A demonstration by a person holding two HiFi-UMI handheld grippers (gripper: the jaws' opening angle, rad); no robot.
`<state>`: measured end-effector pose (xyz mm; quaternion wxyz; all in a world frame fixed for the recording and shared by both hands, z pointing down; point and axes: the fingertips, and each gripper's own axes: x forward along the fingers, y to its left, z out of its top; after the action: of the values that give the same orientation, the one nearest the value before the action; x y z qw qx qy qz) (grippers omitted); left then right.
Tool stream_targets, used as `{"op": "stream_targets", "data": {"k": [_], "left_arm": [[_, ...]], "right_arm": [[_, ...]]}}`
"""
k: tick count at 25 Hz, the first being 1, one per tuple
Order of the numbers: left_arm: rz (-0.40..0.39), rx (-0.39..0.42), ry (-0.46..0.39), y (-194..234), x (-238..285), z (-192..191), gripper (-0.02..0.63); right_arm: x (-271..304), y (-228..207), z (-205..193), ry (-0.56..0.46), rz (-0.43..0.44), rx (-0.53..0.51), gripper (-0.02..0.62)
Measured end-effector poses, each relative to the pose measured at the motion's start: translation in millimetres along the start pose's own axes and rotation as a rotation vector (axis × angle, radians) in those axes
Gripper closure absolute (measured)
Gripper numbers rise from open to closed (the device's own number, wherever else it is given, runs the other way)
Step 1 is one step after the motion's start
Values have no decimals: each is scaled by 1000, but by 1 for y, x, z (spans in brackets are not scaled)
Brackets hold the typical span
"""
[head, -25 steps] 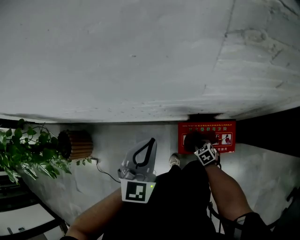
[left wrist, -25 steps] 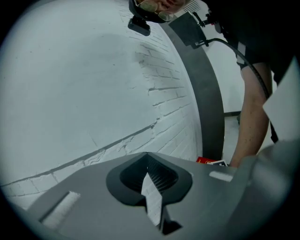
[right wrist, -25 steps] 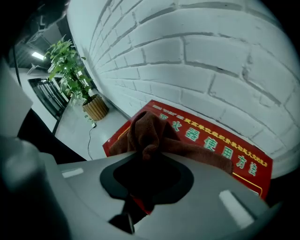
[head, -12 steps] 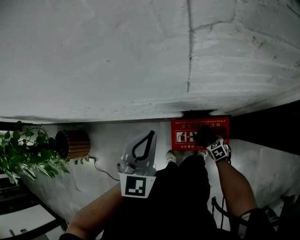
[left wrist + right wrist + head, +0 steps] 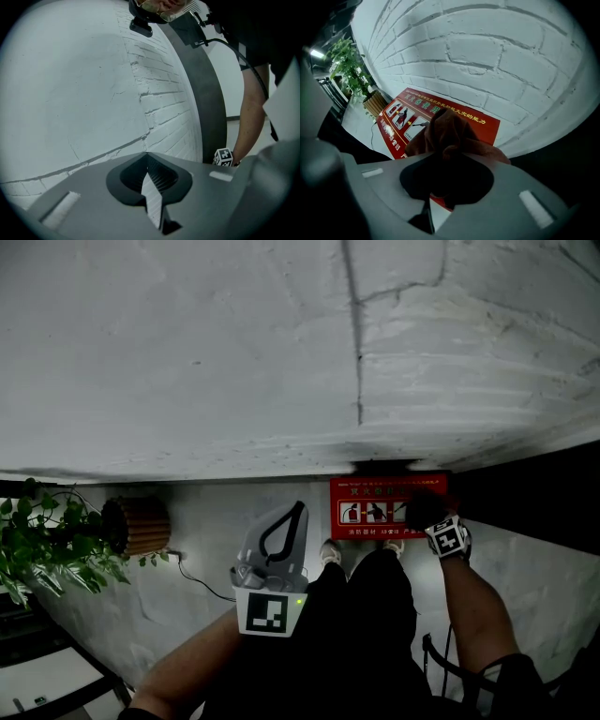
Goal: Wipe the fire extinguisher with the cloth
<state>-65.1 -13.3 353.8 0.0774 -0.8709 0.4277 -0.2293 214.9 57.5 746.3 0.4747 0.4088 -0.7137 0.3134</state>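
Rightward went the right gripper point(image 5: 436, 524), from the middle of the red printed fire-safety panel point(image 5: 375, 507) at the foot of the white brick wall point(image 5: 187, 352) to the panel's right end. At left, the left gripper point(image 5: 299, 510) hangs clenched and empty, well apart from the panel. The right gripper is clamped on a bunched dark brown cloth point(image 5: 449, 131) near that end; contact cannot be told. No extinguisher cylinder is discernible, so wiping probably has not started.

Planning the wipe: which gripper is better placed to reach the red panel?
Right. The right gripper holds the brown cloth by the red panel; the left gripper is shut, empty, farther away.
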Motion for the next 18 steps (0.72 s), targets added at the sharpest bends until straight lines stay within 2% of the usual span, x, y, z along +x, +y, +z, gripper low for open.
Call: {"op": "stream_targets", "data": {"k": [3,7,9,13,18], "left_arm": [[15,3,-8,5,-4,0,606],[45,-15,-5,18,-17,-8,606],[58,-27,4,25,-23,-15,606],[79,-33,5,42,-34,-26,606],[85,-32,42,55,-47,-45,606]], "right_arm": [[0,-6,-4,25,-13,21,537],[0,-1,-1,44,-19,105,537],[1,12,17,8,-16,71,537],[12,80,69,-89,88,-18,537],[36,177,114,-132,217,-131,537]]}}
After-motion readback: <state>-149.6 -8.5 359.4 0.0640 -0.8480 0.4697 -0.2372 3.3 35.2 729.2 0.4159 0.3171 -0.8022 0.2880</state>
